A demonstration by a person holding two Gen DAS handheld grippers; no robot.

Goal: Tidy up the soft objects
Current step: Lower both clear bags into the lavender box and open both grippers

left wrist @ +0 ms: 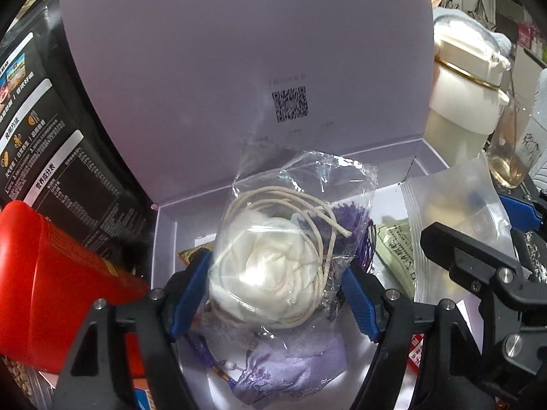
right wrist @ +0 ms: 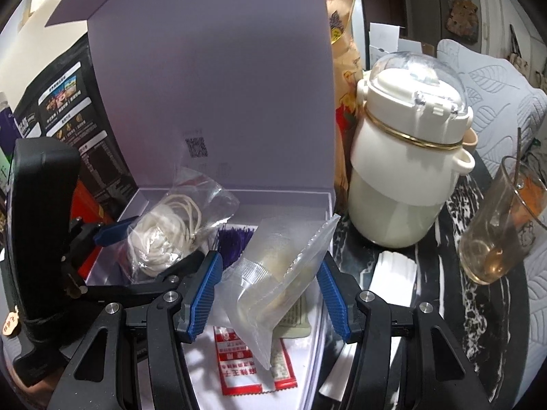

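The left gripper [left wrist: 273, 294] brackets a clear bag of white cord and cloth [left wrist: 273, 266] over the open lavender box [left wrist: 164, 246]; whether its blue pads still press the plastic cannot be told. The right gripper [right wrist: 270, 297] clamps a frosted zip pouch [right wrist: 277, 280], tilted, above the red sachets [right wrist: 239, 372] on the box floor. A purple tassel [right wrist: 232, 242] lies between both bags.

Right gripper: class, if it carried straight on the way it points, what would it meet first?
The frosted pouch already lies between the right gripper fingers, so it comes first. Beyond it, probably the red sachet on the floor of the lavender box, though depth is unclear.
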